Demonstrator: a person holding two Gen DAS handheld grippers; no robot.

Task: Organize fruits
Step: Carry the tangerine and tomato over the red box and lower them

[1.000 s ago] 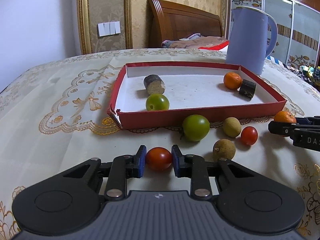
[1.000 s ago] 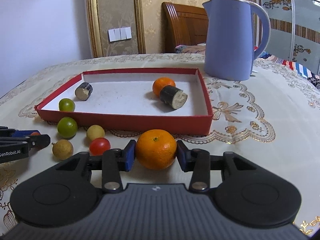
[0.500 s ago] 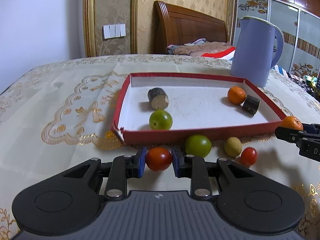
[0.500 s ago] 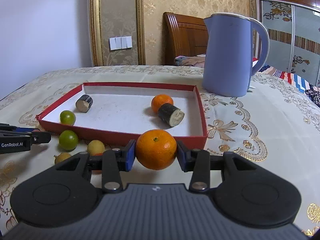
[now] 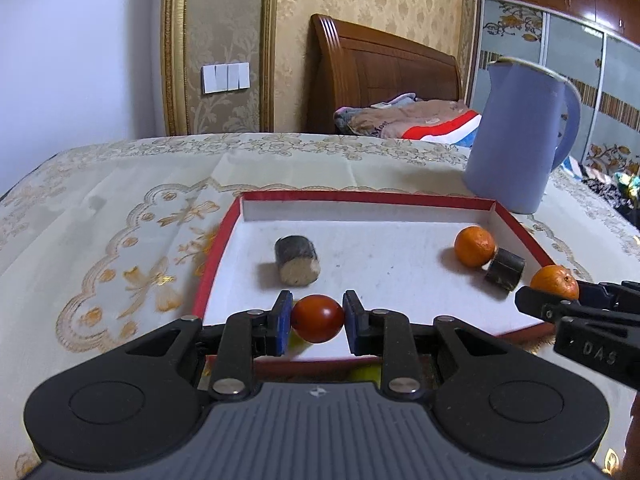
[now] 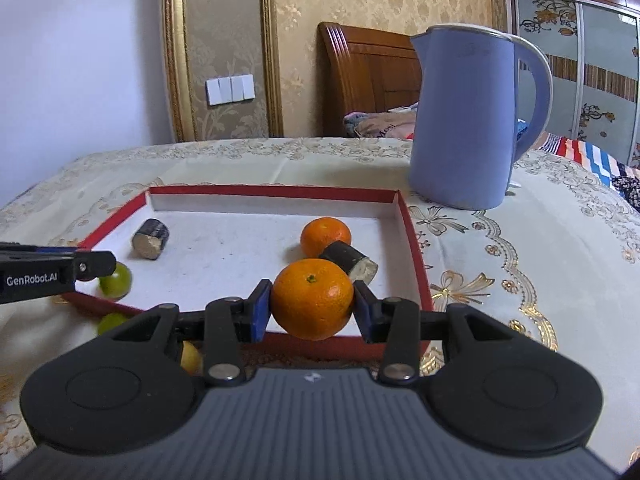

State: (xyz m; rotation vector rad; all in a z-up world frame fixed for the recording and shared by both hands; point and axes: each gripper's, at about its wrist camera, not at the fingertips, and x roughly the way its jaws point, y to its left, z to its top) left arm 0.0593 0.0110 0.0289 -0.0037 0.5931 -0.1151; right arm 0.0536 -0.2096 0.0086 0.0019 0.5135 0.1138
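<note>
My left gripper (image 5: 317, 318) is shut on a red cherry tomato (image 5: 318, 319) and holds it above the near wall of the red box (image 5: 216, 256). My right gripper (image 6: 312, 307) is shut on an orange (image 6: 313, 298), lifted over the box's near right part (image 6: 416, 264). Inside the box lie another orange (image 6: 325, 235), two dark stem pieces (image 6: 150, 239) (image 6: 349, 261) and a green fruit (image 6: 117, 280). The right gripper with its orange (image 5: 554, 282) shows at the right edge of the left wrist view.
A blue jug (image 6: 472, 120) stands behind the box's far right corner. Green and yellow fruits (image 6: 112, 322) lie on the embroidered tablecloth (image 6: 500, 248) in front of the box, mostly hidden by the grippers. A wooden headboard (image 5: 380, 76) rises behind the table.
Both grippers have risen and moved forward with their fruits, from the tablecloth in front of the box to above its near wall. The loose fruits have slipped under the grippers.
</note>
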